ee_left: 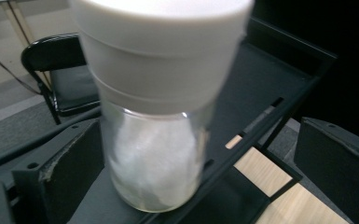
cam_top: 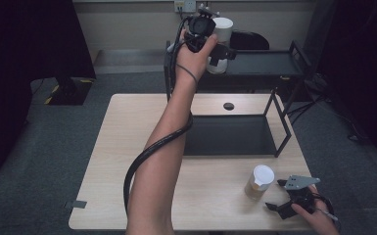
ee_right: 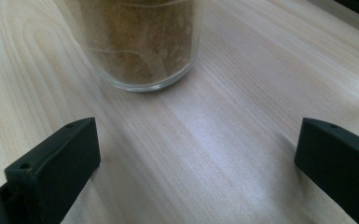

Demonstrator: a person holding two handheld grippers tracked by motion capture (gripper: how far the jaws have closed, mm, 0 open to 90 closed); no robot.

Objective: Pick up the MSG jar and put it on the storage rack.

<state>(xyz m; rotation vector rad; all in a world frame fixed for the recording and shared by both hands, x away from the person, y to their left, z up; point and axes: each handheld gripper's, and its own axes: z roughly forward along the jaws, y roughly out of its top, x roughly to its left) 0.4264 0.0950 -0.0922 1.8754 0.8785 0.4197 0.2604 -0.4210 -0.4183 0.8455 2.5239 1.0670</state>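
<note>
While my left arm stretches far across the table [cam_top: 127, 161], most of its pale wooden top lies bare on the left and near side, with open room there out to the edges. At the back right of the table stands a black shelf rack [cam_top: 274, 122]; its lower tray sits on the tabletop and its upper tray [cam_top: 264, 63] reaches beyond the far edge. A dark chair [ee_left: 60, 74] stands behind the rack.

My left gripper [cam_top: 214, 49] is up at the left end of that upper tray, jaws spread wide to either side of the white jar [ee_left: 154, 116]. The pads do not press on it, so it is released. The jar stands upright on the tray, close to the tray's front rim, its long axis straight up and its broad white lid on top. Its glass body holds a white powder or grain, filled partway.

My right gripper [cam_top: 281, 200] rests low by the near right corner of the table, jaws open and holding nothing. Just beyond its jaws stands the brown jar [cam_top: 259, 182], upright as well, white lid on top, apart from both pads. Its glass holds a brown, sandy powder.
</note>
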